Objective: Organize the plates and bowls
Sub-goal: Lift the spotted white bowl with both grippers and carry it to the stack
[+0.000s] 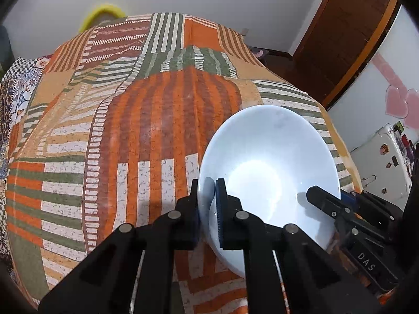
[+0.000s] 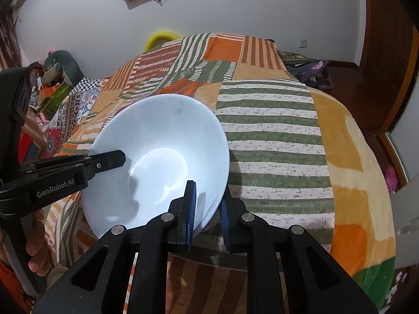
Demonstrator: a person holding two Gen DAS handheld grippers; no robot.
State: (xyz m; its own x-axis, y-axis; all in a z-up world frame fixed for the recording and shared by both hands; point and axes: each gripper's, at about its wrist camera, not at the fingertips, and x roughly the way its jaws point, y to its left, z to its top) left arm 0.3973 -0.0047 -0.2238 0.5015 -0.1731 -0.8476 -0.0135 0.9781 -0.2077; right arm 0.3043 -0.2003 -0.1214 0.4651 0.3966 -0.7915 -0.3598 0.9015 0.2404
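A white bowl [image 1: 269, 170] is held between both grippers above a striped orange, green and white blanket [image 1: 146, 120]. My left gripper [image 1: 208, 212] is shut on the bowl's left rim, one finger inside and one outside. My right gripper [image 2: 208, 209] is shut on the bowl's [image 2: 157, 157] right rim in the same way. The right gripper also shows in the left wrist view [image 1: 340, 209] at the bowl's right edge. The left gripper shows in the right wrist view [image 2: 104, 161] at the bowl's left edge. The bowl is tilted and empty.
The blanket [image 2: 272, 141] covers a bed with a yellow ring [image 2: 162, 38] at its far end. A white fridge [image 1: 387, 96] and a white suitcase [image 1: 382, 162] stand to the right. A wooden door [image 1: 340, 34] is behind. Clutter [image 2: 52, 83] lies at the left.
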